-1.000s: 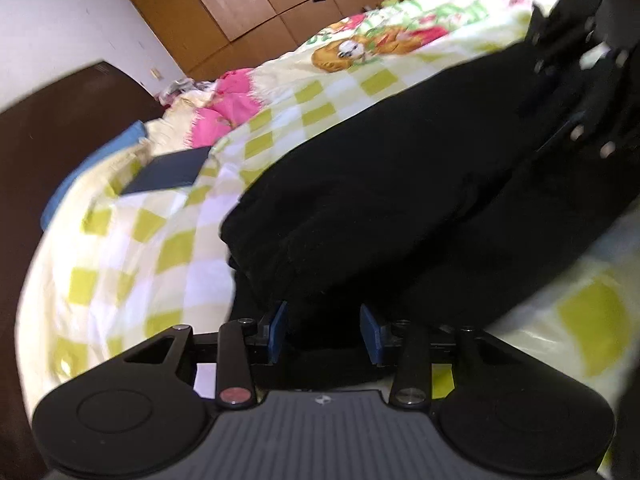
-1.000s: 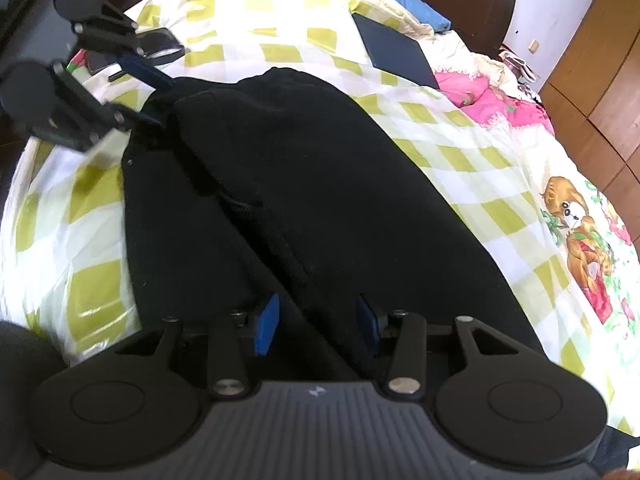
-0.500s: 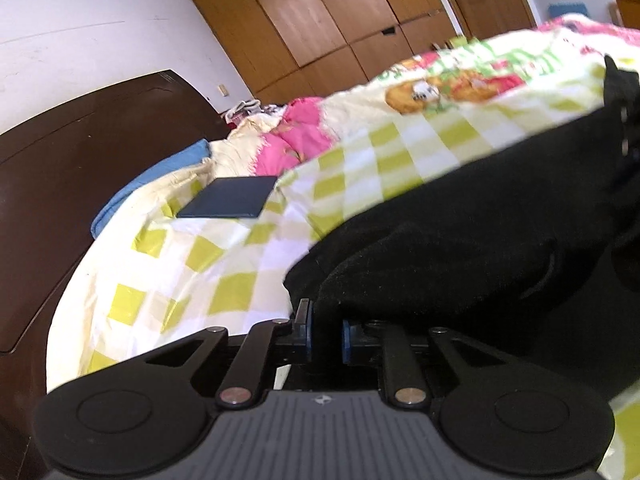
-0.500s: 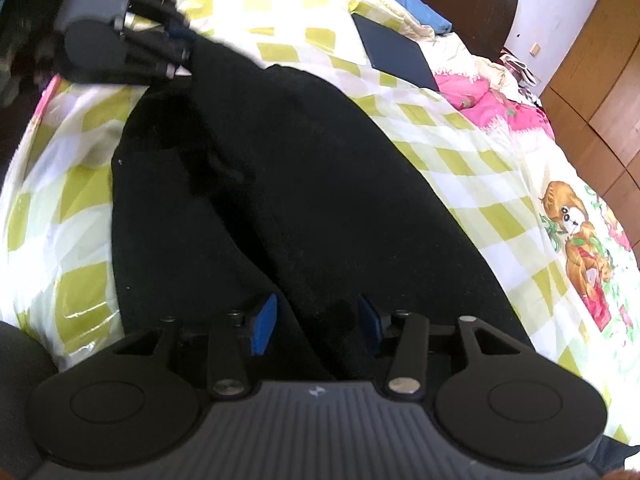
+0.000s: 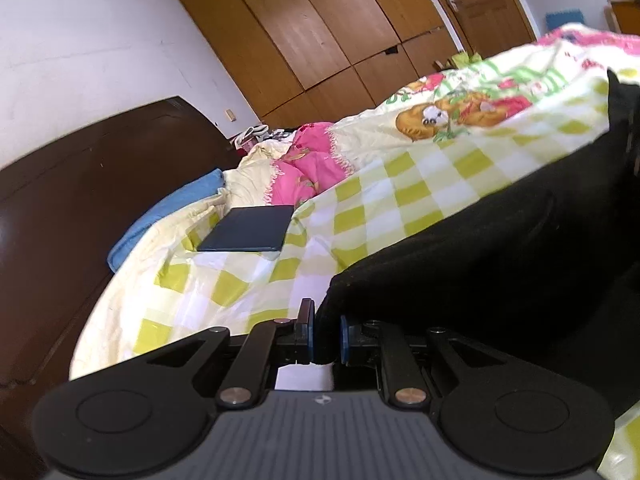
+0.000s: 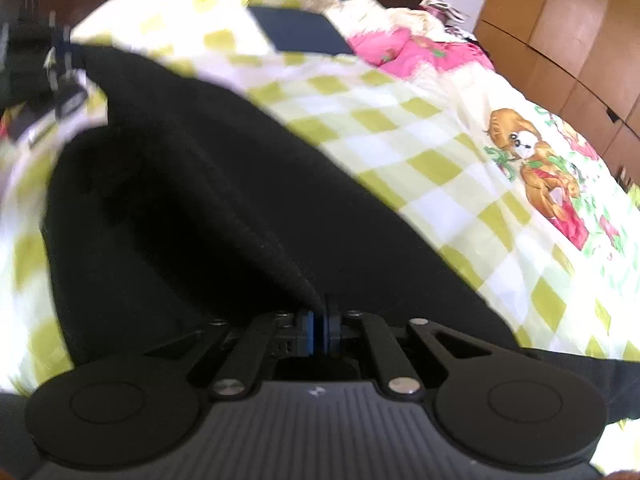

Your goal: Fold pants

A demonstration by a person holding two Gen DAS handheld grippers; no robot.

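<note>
Black pants (image 5: pixel 500 248) lie on a bed with a yellow-checked sheet (image 5: pixel 248 280). My left gripper (image 5: pixel 325 334) is shut on one end of the pants and holds the edge raised off the sheet. In the right wrist view the pants (image 6: pixel 224 208) stretch from the near centre to the far left. My right gripper (image 6: pixel 319 330) is shut on a fold of the pants at the other end. The left gripper (image 6: pixel 62 76) shows blurred at the far left, holding the far edge.
A dark flat tablet (image 5: pixel 248 229) lies on the sheet beyond the pants, also in the right wrist view (image 6: pixel 300 34). A pink cloth (image 5: pixel 308 168) and blue pillow (image 5: pixel 160 216) lie by the dark headboard (image 5: pixel 60 220). Wooden wardrobes (image 5: pixel 340 32) stand behind.
Both grippers have closed on the pants: the left first, the right in the last half second. Both have lifted their edges, and the views have tilted toward the far side of the bed.
</note>
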